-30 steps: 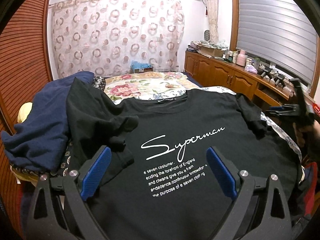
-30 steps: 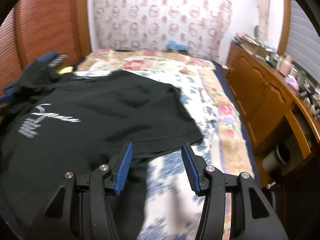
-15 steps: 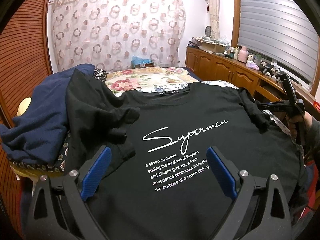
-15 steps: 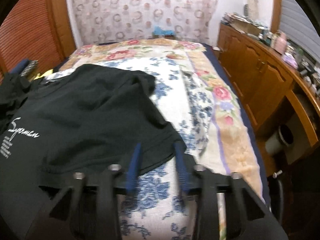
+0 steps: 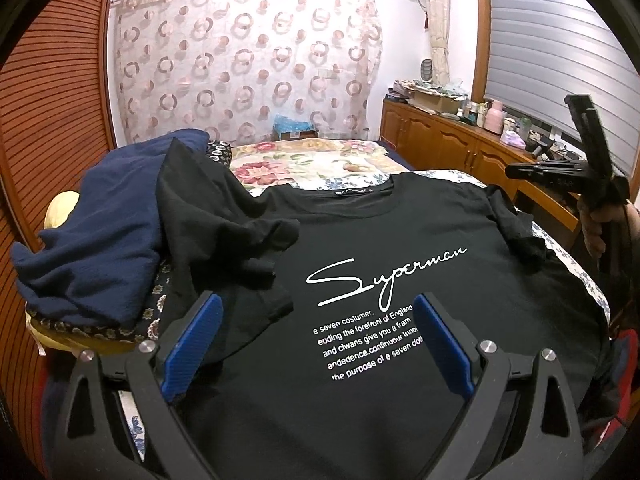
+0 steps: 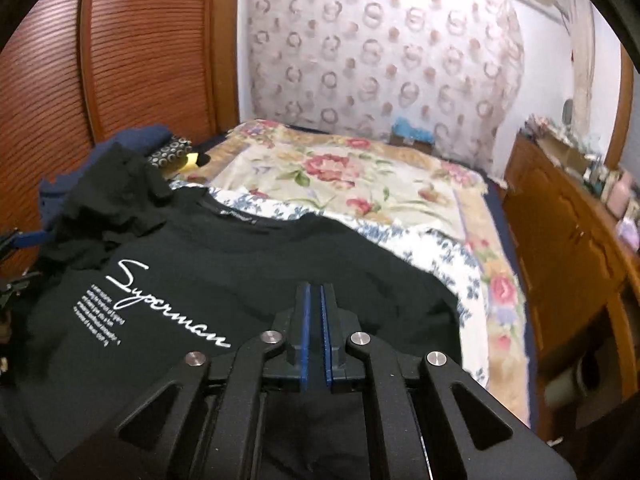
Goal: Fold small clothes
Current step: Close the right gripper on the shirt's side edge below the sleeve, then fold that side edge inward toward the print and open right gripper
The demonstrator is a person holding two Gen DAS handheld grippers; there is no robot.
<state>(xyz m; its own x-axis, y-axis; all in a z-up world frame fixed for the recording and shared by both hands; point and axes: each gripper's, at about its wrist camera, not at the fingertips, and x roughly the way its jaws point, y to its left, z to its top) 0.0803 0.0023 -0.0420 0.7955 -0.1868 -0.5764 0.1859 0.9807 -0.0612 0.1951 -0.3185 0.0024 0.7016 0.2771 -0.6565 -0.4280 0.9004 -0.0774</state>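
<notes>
A: Shirt first, from the left wrist view. The black T-shirt (image 5: 380,248) lies flat, print up, on the floral bedspread (image 5: 304,164), collar at the far end, hem toward the camera, so its long axis runs near to far. The left gripper (image 5: 316,344) hangs over the near left part of the chest, blue pads spread wide, nothing between them.

B: And the near sleeve?

A: The shirt's left sleeve is bunched inward on the chest, just beyond the left pad. A navy garment (image 5: 100,216) is heaped to the far left. At the right edge the right gripper (image 5: 560,170) shows side-on in a hand (image 5: 596,228), above the right sleeve; its jaws can't be read from here.

B: Right wrist view?

A: The right gripper (image 6: 315,320) has just been closing; its pads are pressed together. Black cloth lies right under the tips, but whether any is pinched I can't tell. The shirt spreads left and ahead of it.

B: Hidden?

A: The hem is cut off by both gripper bodies, and the right side is blurred.
</notes>
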